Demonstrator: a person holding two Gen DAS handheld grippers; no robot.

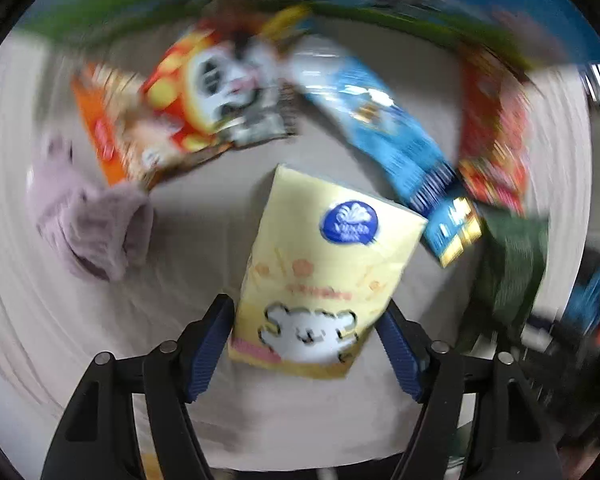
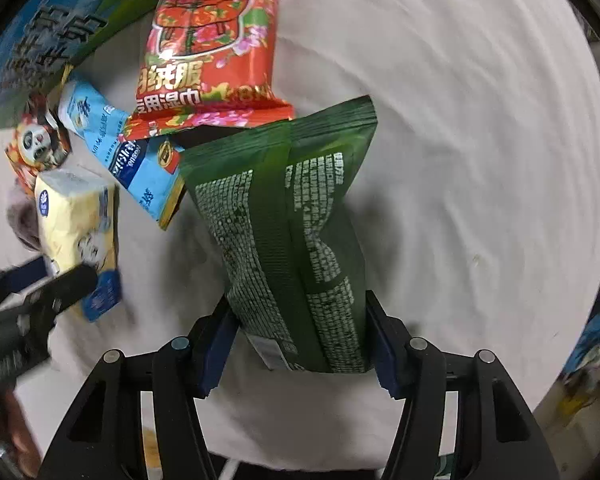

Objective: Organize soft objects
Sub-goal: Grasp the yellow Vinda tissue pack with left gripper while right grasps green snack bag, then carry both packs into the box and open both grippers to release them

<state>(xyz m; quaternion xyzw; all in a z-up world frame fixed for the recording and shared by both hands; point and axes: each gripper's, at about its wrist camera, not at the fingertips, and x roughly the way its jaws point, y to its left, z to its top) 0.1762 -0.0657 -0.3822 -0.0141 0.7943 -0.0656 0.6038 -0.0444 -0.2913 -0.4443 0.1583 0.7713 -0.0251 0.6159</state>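
Both grippers were loaded at once. The left gripper [image 1: 306, 336] pinched the near end of a pale yellow soft tissue pack with a blue oval logo and a white bear print [image 1: 324, 264], its blue-padded fingers pressing either long side so the pack stuck out away from the hand. That view was smeared, so I couldn't tell whether the pack's far end rested on the light cloth-covered surface [image 1: 204, 216] or hung just above it.

The right gripper [image 2: 300, 336] squeezed a dark green crinkly foil pouch covered in small white print [image 2: 292, 216], again by the near end, with its far end lying close to a red floral plastic wet-wipe packet [image 2: 216, 48]. To my eye, holding each by the short end kept the long body free to be laid down in line.

Farther off, packets lay fanned together: a blue and white plastic packet [image 1: 384, 128], an orange snack bag [image 1: 112, 128] and a red and yellow packet with a panda face [image 1: 204, 92]. A lilac fuzzy cloth item [image 1: 88, 224] sat apart on the left. The fan suggested a gathering spot, with the two held packs probably bound for it.
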